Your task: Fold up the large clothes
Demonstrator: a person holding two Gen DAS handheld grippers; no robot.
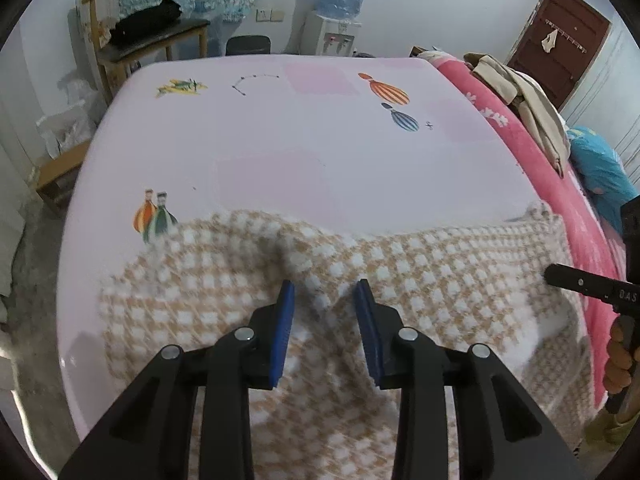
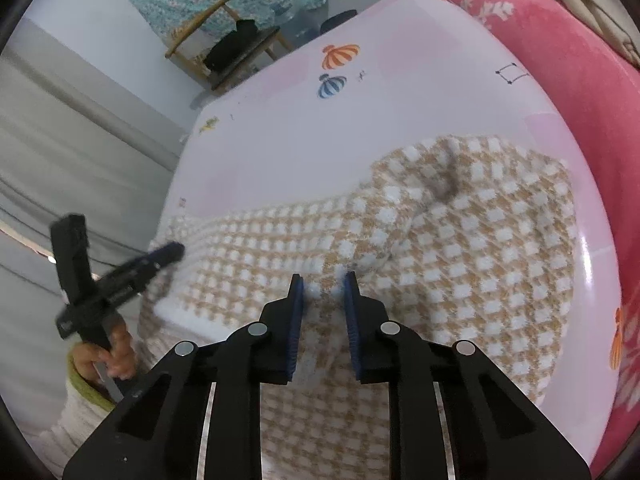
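A large tan-and-white checked knit garment lies spread and rumpled on the near part of a pale pink bed sheet; it also shows in the right wrist view. My left gripper hovers over the garment's middle fold, jaws open, nothing between the blue pads. My right gripper is open just above the fabric near a raised fold, with nothing clamped. The left gripper also shows at the garment's left edge in the right wrist view. The right gripper's finger enters the left wrist view at the right edge.
A pink floral blanket runs along the bed's right side with beige clothing and a blue item piled on it. Beyond the bed stand a wooden chair, a water dispenser and a brown door.
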